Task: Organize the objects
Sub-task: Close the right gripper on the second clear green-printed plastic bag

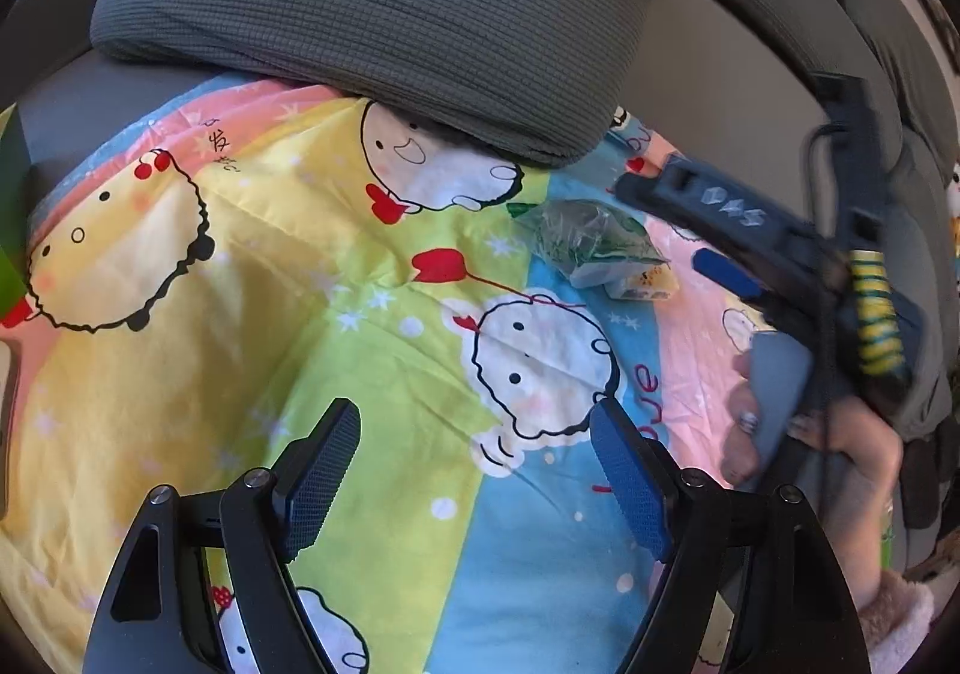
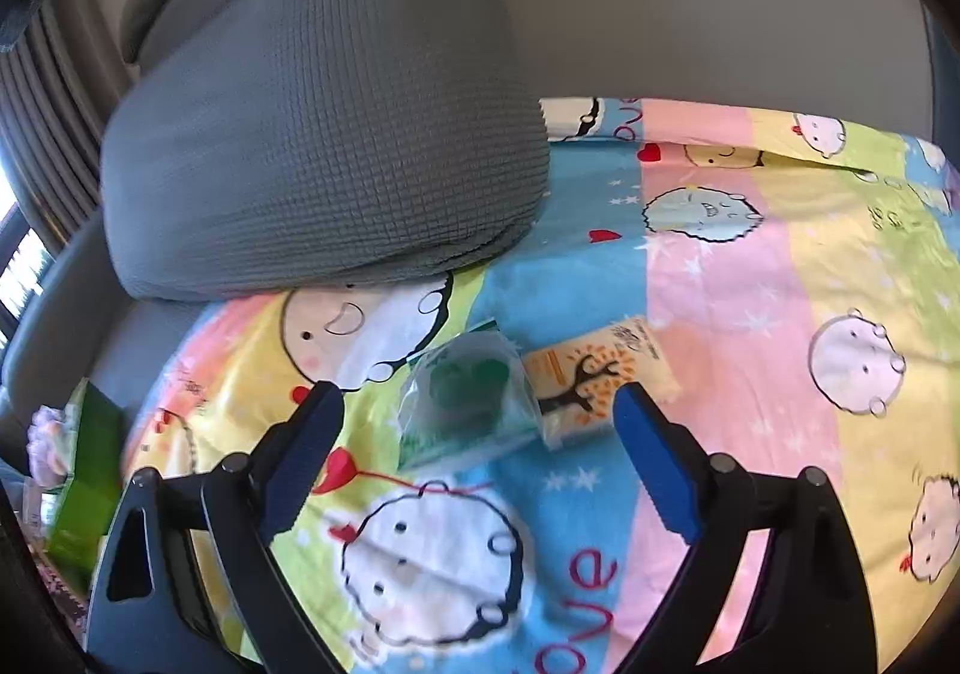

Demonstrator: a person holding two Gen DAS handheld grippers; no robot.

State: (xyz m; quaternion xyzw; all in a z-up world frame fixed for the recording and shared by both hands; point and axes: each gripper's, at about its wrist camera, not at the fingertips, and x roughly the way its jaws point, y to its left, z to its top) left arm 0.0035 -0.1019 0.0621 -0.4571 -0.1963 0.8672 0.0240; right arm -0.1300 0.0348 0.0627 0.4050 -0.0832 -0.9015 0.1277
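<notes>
1. Left wrist view: the left gripper hangs above a pastel striped bedsheet printed with round cartoon faces. Its jaws stand spread, with only sheet showing between them.
2. Same view, upper part: a grey waffle-textured pillow lies on the sheet's far end, its lower edge overlapping a printed face.
3. Same view, right of centre: a crinkled clear plastic bag with green contents lies on the sheet below the pillow's right corner, touching a small orange-and-white printed packet just beside it.
4. Same view, right edge: the right gripper reaches in, motion-blurred, held by a hand in a fluffy pale pink sleeve. Its tips sit near the bag and packet; contact cannot be judged.
5. Right wrist view: the right gripper has its jaws spread wide, nothing pinched. The clear bag and the orange packet with a dark tree print lie on the sheet beyond the tips, in line with the gap.
6. Same view: the grey pillow fills the upper left, and a green flat object lies at the sheet's left edge, too blurred to identify.
</notes>
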